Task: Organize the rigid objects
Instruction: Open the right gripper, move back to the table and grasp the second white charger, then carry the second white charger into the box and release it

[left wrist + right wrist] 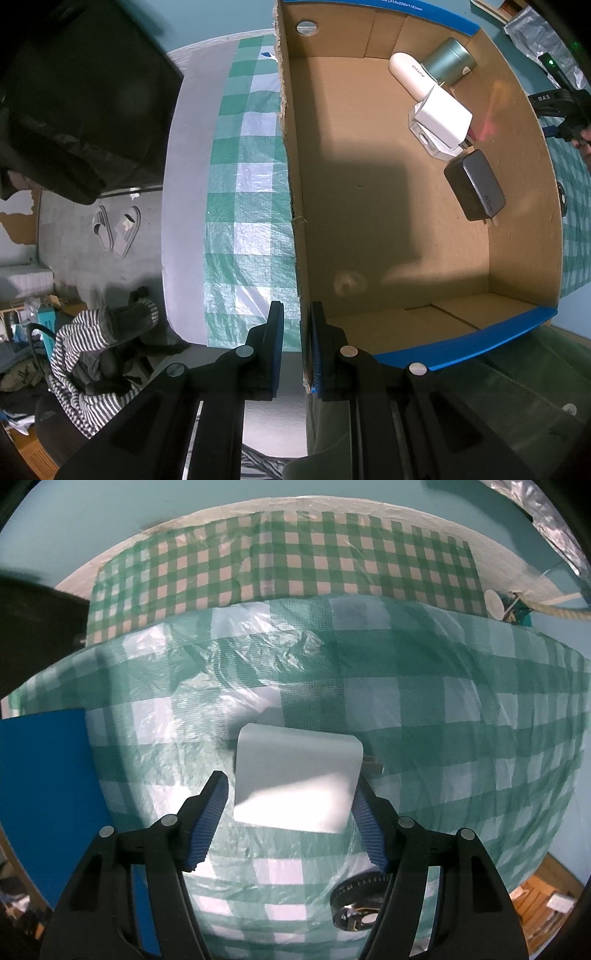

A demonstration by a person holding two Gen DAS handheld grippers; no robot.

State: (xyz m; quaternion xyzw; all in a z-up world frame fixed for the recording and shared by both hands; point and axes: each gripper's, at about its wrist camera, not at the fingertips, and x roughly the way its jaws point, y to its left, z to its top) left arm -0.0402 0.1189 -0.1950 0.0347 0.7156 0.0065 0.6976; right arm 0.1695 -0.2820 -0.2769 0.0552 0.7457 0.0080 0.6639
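Observation:
An open cardboard box [369, 177] with a blue rim stands on the green chequered tablecloth [247, 192]. My left gripper [296, 306] points down, shut on the box's left wall. At the far right of the box lie a white oval case [408, 72], a grey-green round tin [448, 61], a white charger cube [441, 118] and a black charger [474, 184]. In the right wrist view a white flat block [295, 779] lies on the cloth. My right gripper [290, 779] stands open astride it, with a gap showing at the left pad [212, 812].
The box's blue outer wall [44, 775] is at the left of the right wrist view. A black round dial-like object [354, 897] lies on the cloth beside my right finger. Past the table's left edge the floor holds slippers [116, 230] and striped clothing [85, 350].

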